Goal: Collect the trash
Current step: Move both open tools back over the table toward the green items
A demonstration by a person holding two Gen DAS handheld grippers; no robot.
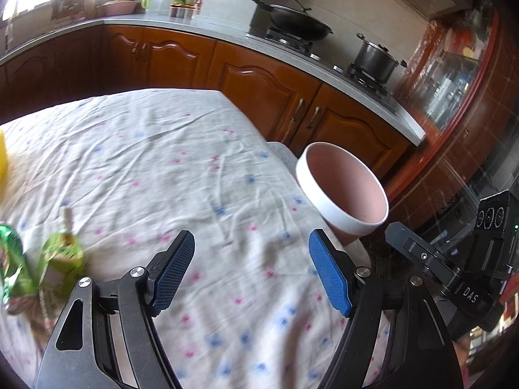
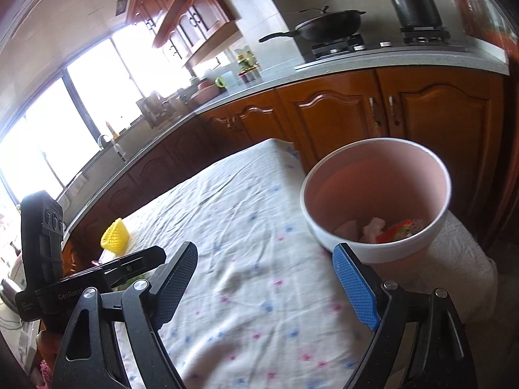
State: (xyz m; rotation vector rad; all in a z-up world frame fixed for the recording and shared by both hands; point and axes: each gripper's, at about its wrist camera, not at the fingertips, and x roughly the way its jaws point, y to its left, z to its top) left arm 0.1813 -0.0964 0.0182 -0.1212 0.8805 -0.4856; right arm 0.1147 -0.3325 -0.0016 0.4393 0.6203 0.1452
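While both hand-held tools hang over the table, the thing that matters most sits at its far right end: a round pink plastic bin with a broad white band around its rim (image 2: 376, 194). It stands upright on a pale quilted surface just off the corner of the white cloth printed with small pink and blue flowers (image 1: 168, 168). Looking down into the bin from the right wrist view, its inner wall is smooth, matte pink, and a few scraps lie at the bottom (image 2: 386, 231): something pale and crumpled, and a wrapper in orange, red and green.

The left gripper (image 1: 251, 259) has its jaws spread apart, blue textured pads facing each other with only bare cloth between them; nothing is held. The right gripper (image 2: 271, 269) is likewise spread wide and empty, its right-hand pad just in front of the bin's white band.

More litter remains at the cloth's left edge: a crinkled green foil wrapper (image 1: 13, 259) and, beside it, a pale green drink carton with a straw standing up from it (image 1: 61, 259), both blurred. A yellow textured wedge-shaped object (image 2: 114, 236) sits farther along that same side.

Behind the table runs a grey counter over brown wooden cabinets (image 1: 266, 87).
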